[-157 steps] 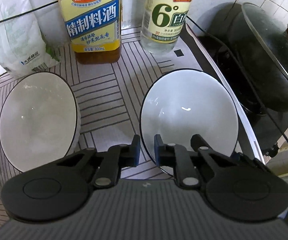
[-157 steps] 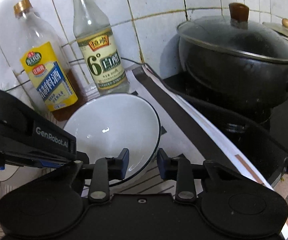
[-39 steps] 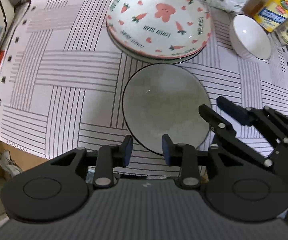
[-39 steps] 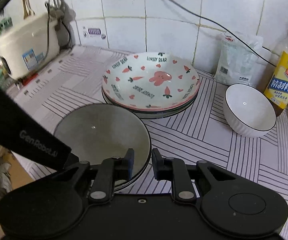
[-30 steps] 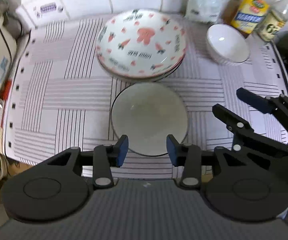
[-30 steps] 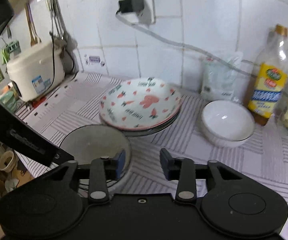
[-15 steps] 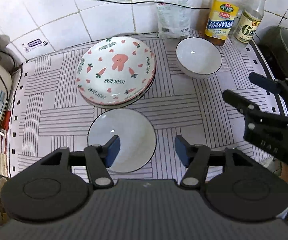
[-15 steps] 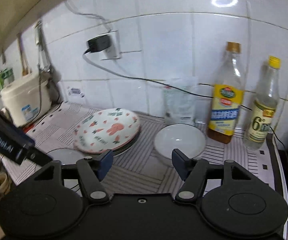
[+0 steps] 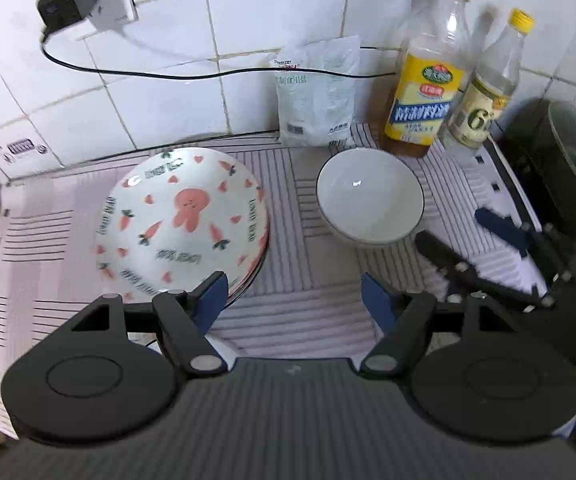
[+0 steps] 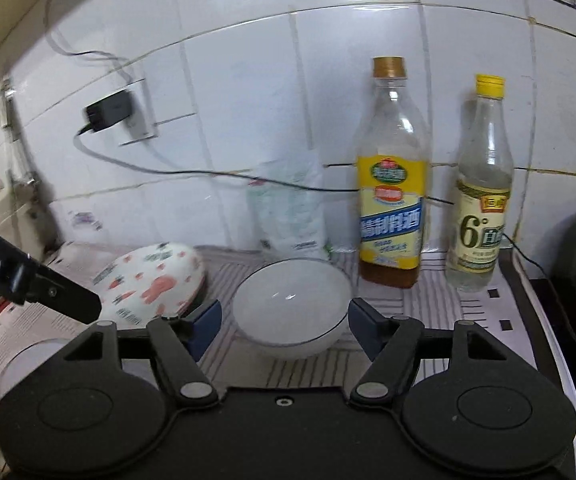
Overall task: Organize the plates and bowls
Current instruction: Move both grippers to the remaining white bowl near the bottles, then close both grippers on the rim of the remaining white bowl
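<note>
Looking down from the left wrist: left gripper [image 9: 294, 294] jaws just widened, nothing between them; its body hides the tabletop [image 9: 308, 264] front. Patterned plate [image 9: 182, 226] sits left, white bowl [image 9: 370, 200] right, bare strip between. Right wrist: right gripper [image 10: 284, 320] likewise spread, empty, bowl beyond; bottles [image 10: 392, 216] line the wall, blurred.

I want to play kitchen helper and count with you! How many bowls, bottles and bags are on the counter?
Bowls: 2, the white bowl near the bottles and the second bowl at the front edge
Bottles: 2, the yellow-label bottle and the white-label bottle
Bags: 1, the white bag by the wall
Total: 5
</note>
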Demonstrator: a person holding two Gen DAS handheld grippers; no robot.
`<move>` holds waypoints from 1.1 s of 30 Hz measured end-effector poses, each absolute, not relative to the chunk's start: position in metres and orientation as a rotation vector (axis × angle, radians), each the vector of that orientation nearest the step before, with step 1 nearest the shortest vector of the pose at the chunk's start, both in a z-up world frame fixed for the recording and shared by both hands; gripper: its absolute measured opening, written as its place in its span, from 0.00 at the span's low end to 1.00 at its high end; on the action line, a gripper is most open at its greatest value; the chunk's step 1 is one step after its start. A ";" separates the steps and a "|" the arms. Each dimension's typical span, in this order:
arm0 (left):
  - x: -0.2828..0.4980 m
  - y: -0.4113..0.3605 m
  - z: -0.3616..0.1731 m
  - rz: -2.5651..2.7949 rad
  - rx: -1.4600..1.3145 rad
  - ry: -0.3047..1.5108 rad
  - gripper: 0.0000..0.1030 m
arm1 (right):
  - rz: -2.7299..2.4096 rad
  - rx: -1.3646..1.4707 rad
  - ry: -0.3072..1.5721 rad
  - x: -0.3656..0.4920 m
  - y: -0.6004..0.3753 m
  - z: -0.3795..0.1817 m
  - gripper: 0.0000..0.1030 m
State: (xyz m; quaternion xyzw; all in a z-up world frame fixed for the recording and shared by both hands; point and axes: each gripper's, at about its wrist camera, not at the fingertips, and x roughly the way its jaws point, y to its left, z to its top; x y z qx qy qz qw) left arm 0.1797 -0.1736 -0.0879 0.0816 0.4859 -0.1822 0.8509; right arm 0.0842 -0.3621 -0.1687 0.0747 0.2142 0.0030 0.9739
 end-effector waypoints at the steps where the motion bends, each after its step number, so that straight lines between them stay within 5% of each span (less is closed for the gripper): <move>1: 0.184 -0.176 -0.091 -0.383 0.151 1.027 0.71 | -0.009 0.164 0.435 0.088 -0.365 -0.173 0.73; 20: 0.249 -0.218 -0.177 -0.312 -0.015 1.090 0.66 | -0.148 0.412 0.538 0.142 -0.407 -0.231 0.60; 26: 0.258 -0.230 -0.191 -0.321 -0.031 1.107 0.30 | -0.134 0.506 0.561 0.150 -0.413 -0.235 0.35; 28: 0.256 -0.235 -0.195 -0.344 -0.031 1.114 0.16 | -0.139 0.530 0.586 0.154 -0.414 -0.238 0.15; 33: 0.244 -0.241 -0.200 -0.295 -0.002 1.118 0.11 | -0.148 0.554 0.615 0.149 -0.411 -0.242 0.10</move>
